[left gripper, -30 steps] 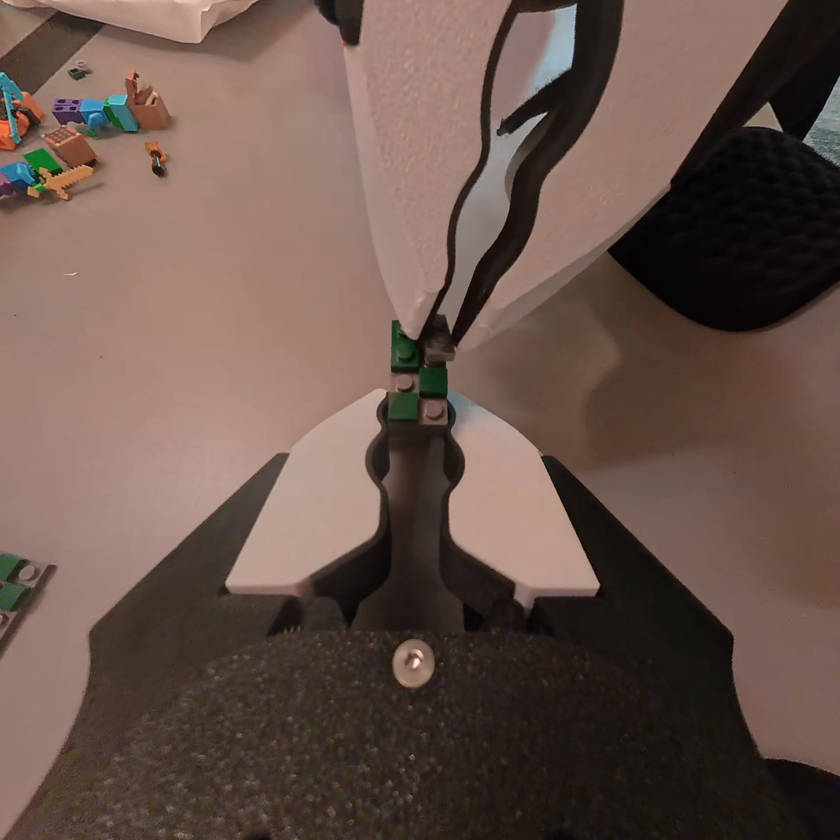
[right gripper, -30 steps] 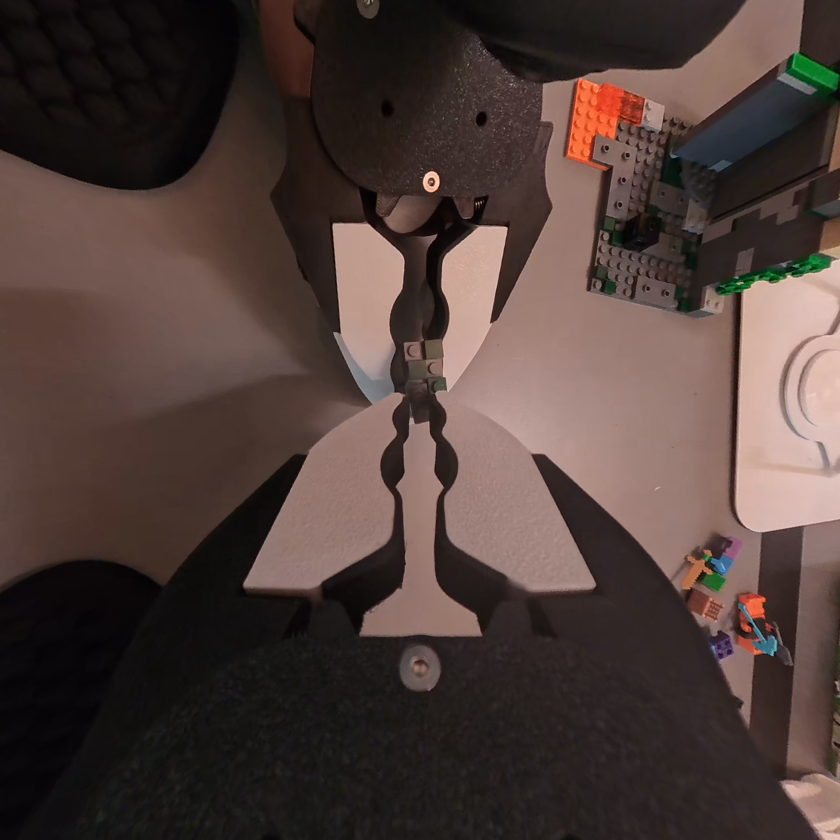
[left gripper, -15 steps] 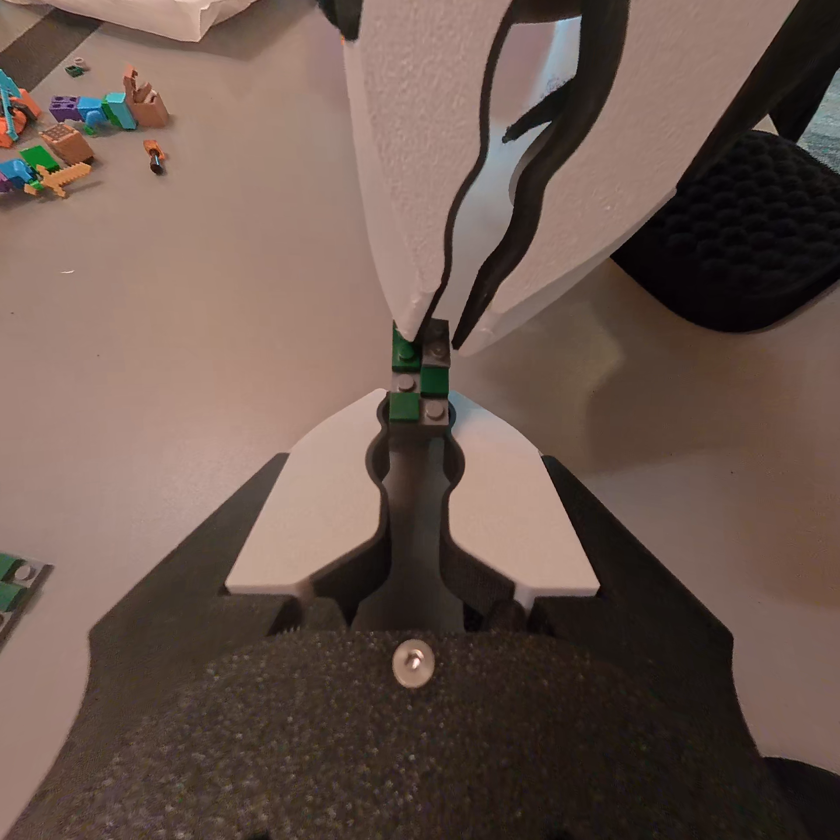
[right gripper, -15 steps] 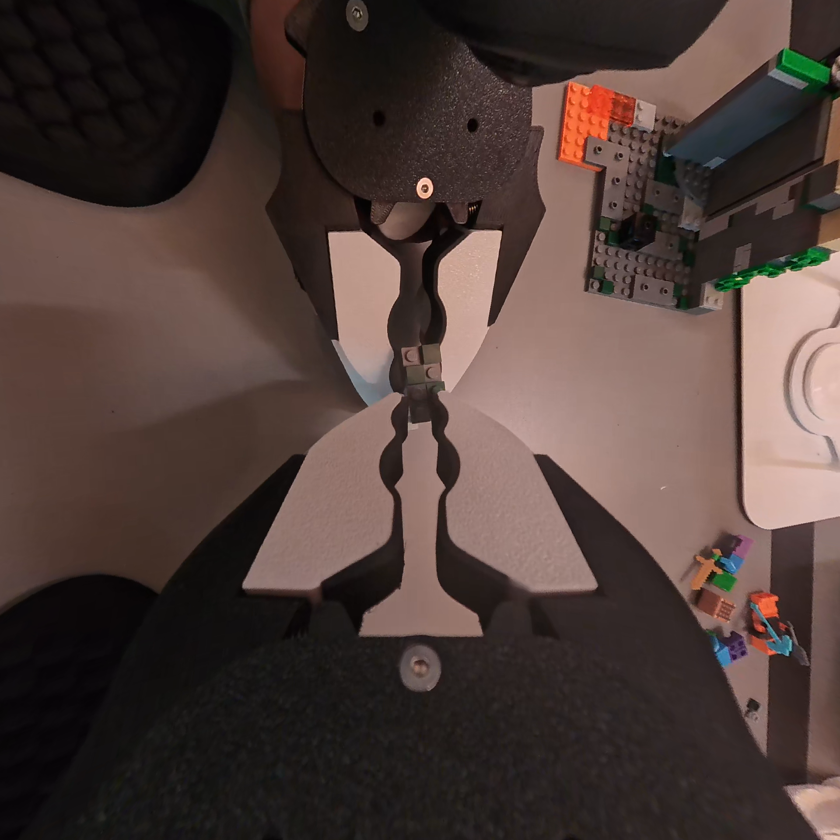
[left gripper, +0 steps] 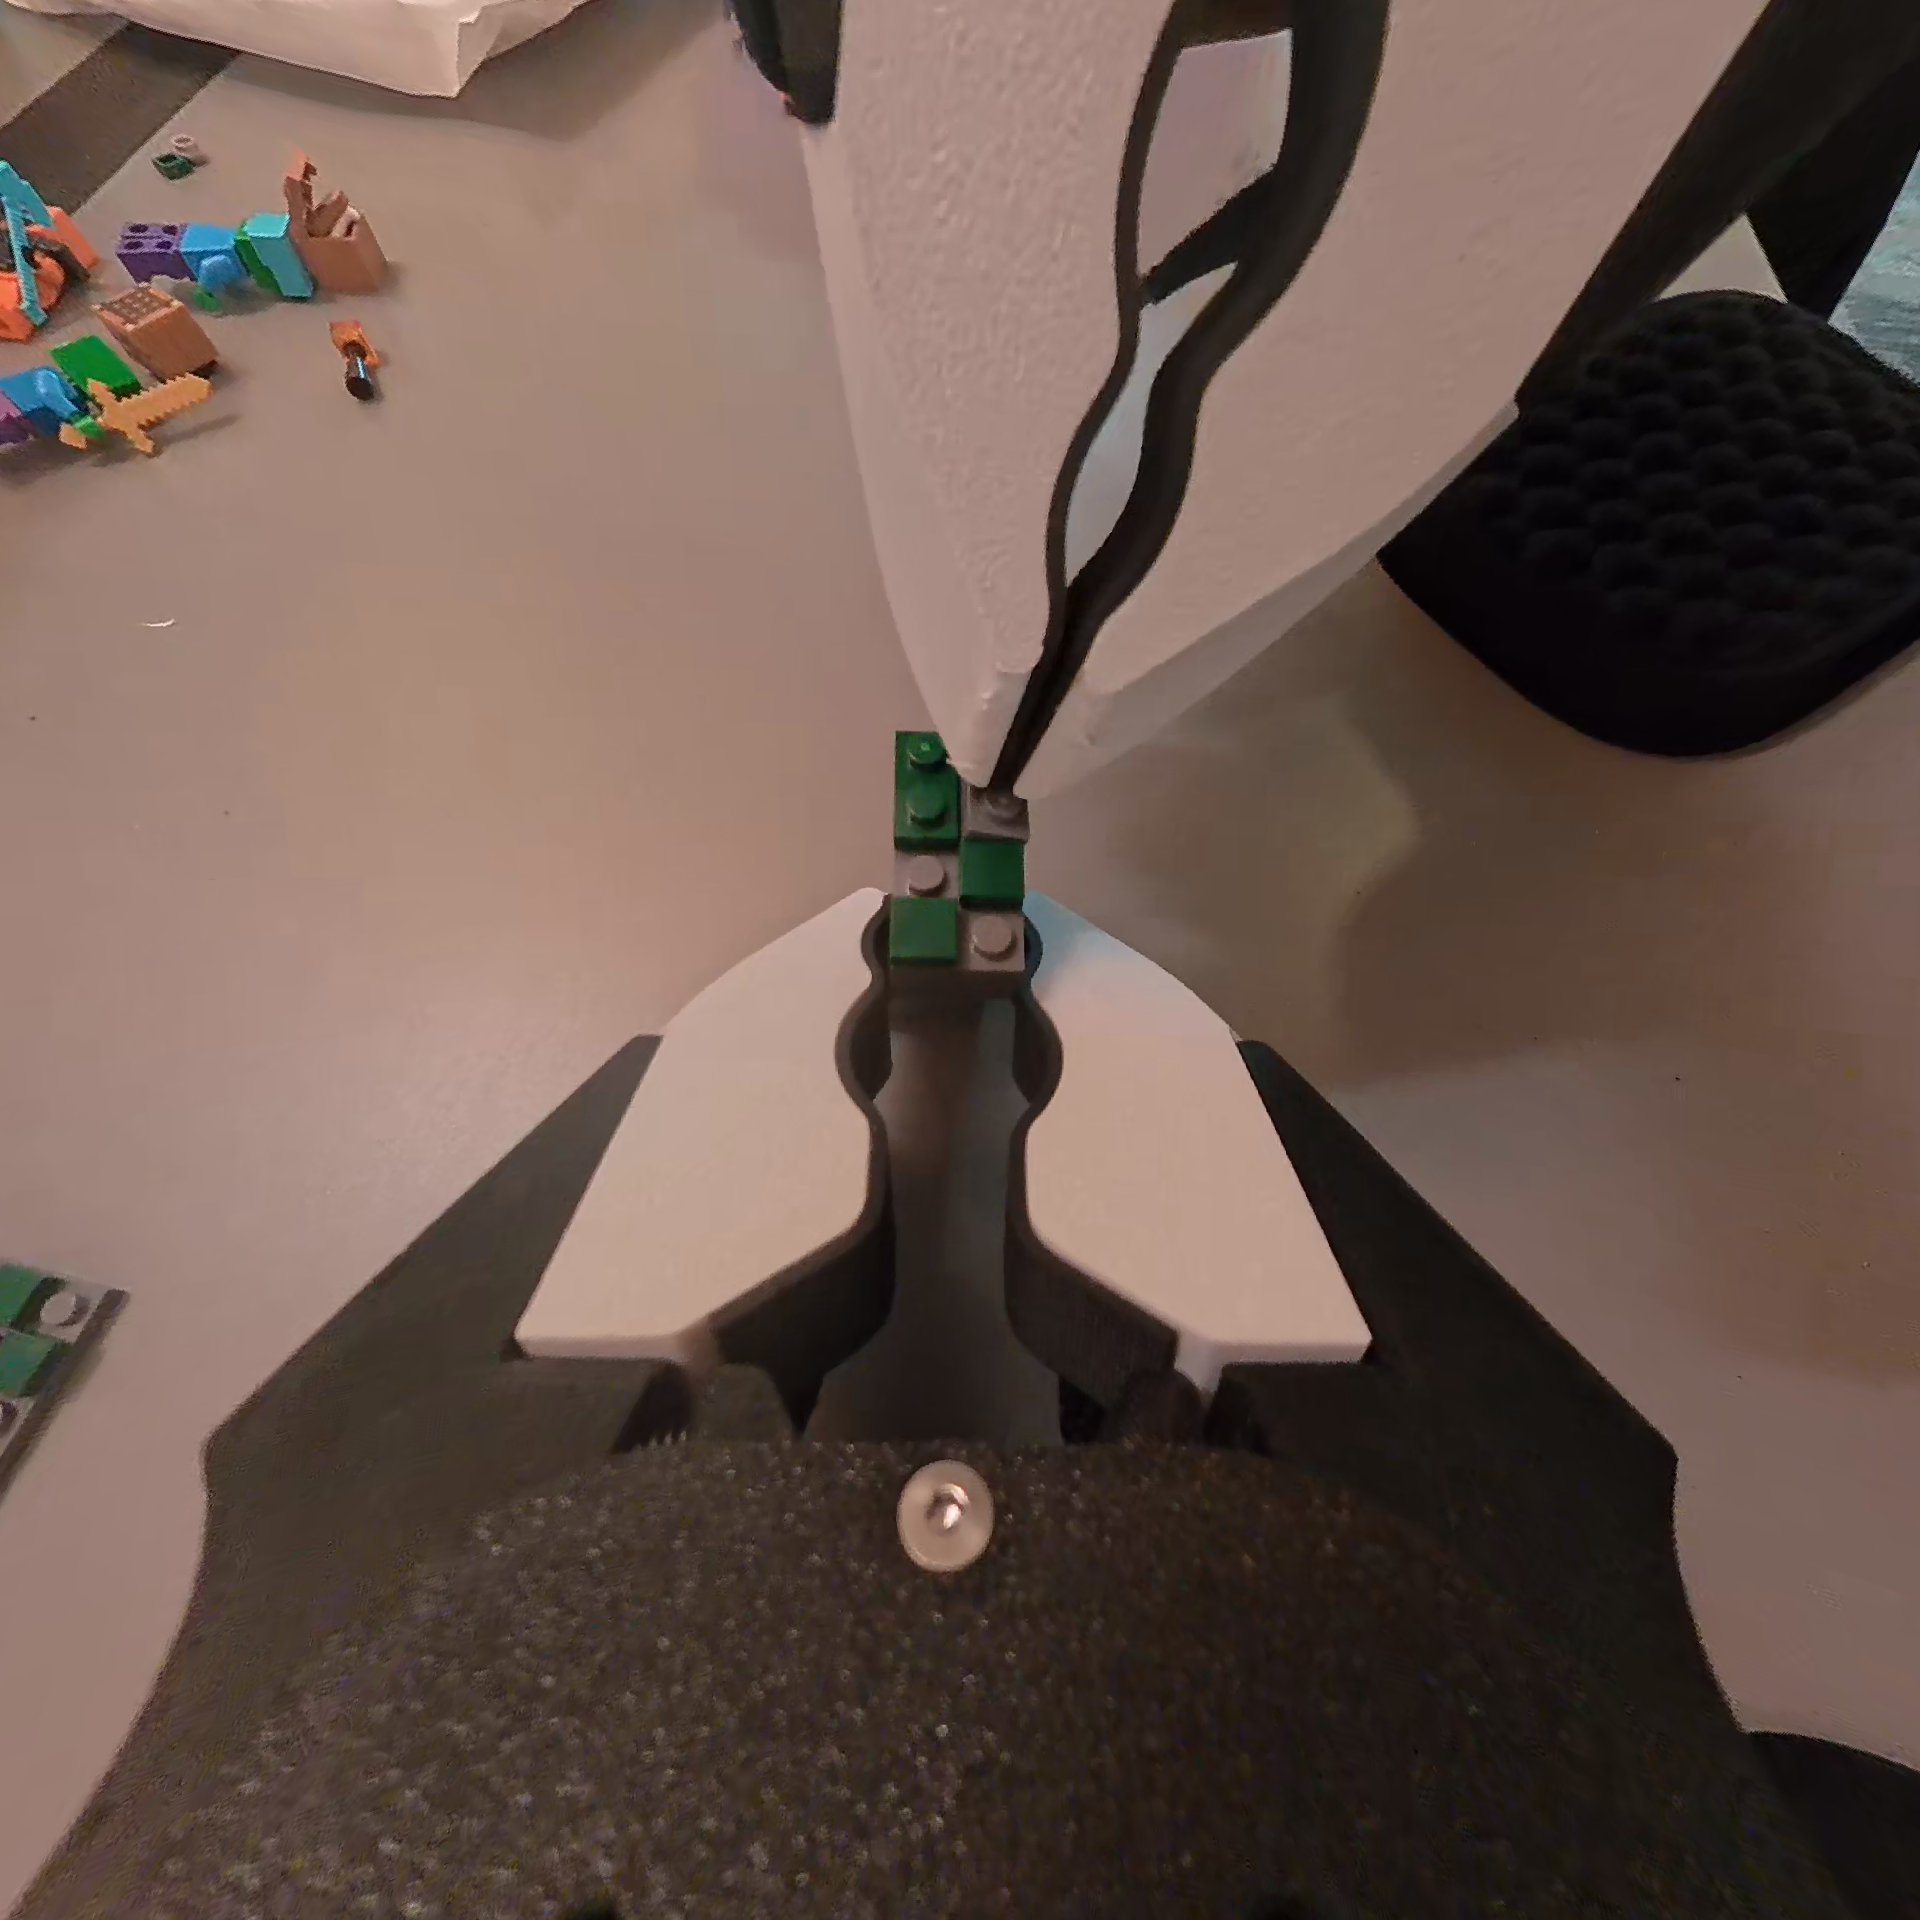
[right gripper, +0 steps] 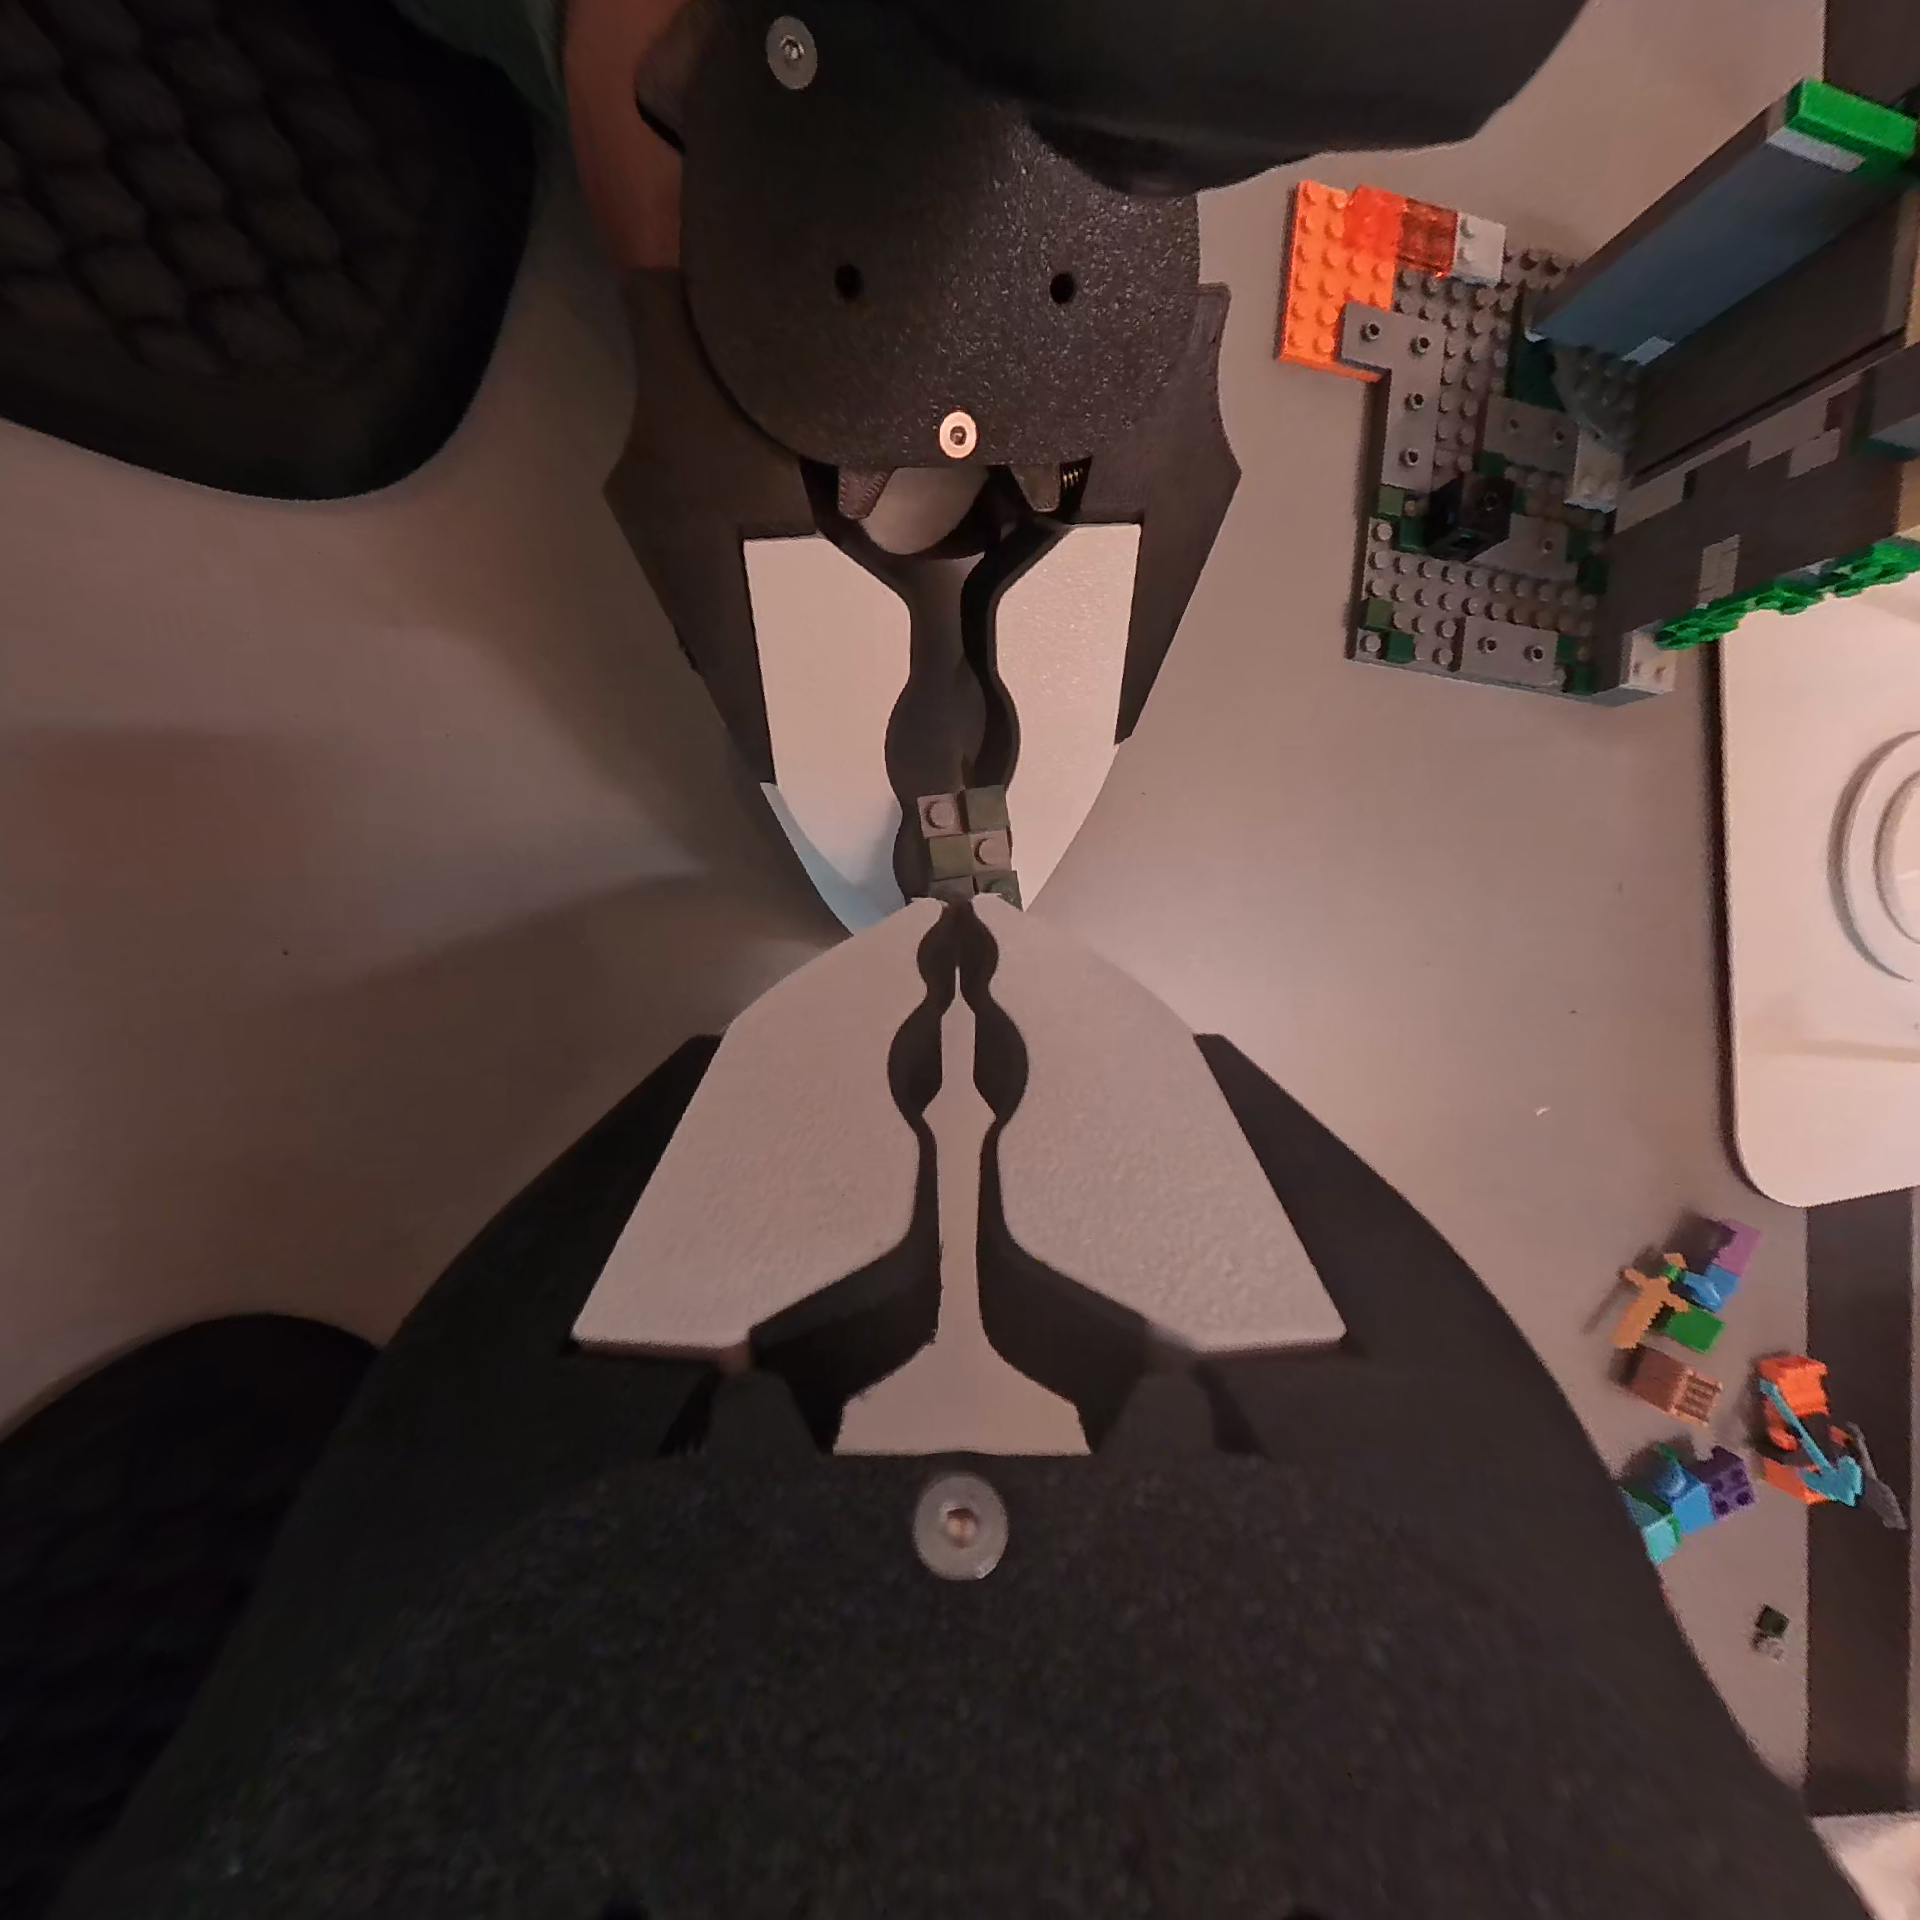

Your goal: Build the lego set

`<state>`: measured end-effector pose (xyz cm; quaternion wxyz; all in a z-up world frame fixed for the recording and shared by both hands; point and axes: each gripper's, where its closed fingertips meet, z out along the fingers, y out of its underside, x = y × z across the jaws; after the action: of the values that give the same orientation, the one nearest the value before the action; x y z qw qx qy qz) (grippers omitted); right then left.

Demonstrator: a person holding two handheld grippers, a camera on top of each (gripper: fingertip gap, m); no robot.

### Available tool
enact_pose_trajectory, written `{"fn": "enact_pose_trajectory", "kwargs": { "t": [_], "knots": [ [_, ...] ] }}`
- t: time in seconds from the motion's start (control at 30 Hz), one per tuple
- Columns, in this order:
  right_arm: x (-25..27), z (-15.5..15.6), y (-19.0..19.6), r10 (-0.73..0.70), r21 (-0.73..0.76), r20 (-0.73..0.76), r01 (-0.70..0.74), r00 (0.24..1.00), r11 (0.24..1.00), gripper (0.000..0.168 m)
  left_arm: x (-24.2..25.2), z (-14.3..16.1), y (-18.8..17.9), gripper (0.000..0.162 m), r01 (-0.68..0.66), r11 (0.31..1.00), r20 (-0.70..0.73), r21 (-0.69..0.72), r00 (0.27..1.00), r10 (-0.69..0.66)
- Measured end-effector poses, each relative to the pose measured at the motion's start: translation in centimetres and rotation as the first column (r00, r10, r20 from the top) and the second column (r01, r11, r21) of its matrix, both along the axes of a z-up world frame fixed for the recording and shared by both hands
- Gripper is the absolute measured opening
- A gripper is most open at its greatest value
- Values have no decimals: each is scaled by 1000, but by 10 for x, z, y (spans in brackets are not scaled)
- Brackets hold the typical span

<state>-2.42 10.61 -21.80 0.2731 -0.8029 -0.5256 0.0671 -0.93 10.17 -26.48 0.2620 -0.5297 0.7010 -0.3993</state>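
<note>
Between grippers — strip (left gripper: 958, 875) lengthwise, endwise.

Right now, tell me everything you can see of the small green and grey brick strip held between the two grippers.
The brick strip is a small plastic piece two studs wide, chequered in green and grey squares, some studded, some smooth. It is held off the table. The left gripper is shut on its near end, and the right gripper comes down with closed tips onto the grey stud at the far end. A green plate with two studs sits at its far left corner.
</note>
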Motion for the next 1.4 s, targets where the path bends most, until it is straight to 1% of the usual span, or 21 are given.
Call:
{"fn": "enact_pose_trajectory", "kwargs": {
  "t": [0.03,0.17,0.43,0.63,0.77,0.97,1.07,1.17,1.23,1.3,1.4],
  "knots": [
    [0,0,0,-1,-8,1,1,1000,1000,0,0,0,0,19,0,1000,0,2,1000,0],
    [1,0,0,-2,-54,20,3,1000,999,0,0,0,0,19,1,1000,2,12,1000,-1],
    [0,-2,-2,49,-242,17,-44,999,969,0,0,-1,0,19,8,999,12,41,1000,-9],
    [0,-3,-2,79,-285,39,-65,996,956,0,0,-1,1,19,9,999,11,43,1000,-10],
    [1,-3,-3,79,-261,64,-60,995,964,0,0,-1,0,18,3,999,6,39,1000,-3],
    [2,-3,-3,41,-220,57,-28,997,975,0,1,-1,0,19,8,999,10,33,1000,-9],
    [2,-1,-1,6,-177,25,-1,1000,984,0,1,0,0,19,15,1000,15,27,1000,-15],
    [2,13,4,-36,-110,-69,28,997,993,0,1,0,0,19,16,999,16,34,1000,-16],
    [3,20,3,-47,-86,-107,37,993,996,0,1,0,0,19,17,999,18,37,1000,-17],
    [3,20,0,-48,-83,-120,39,992,996,0,1,0,-1,19,18,999,17,38,1000,-18],
    [3,10,-3,-44,-80,-94,37,995,996,0,1,0,-1,19,18,999,19,46,1000,-19]
  ]
}}
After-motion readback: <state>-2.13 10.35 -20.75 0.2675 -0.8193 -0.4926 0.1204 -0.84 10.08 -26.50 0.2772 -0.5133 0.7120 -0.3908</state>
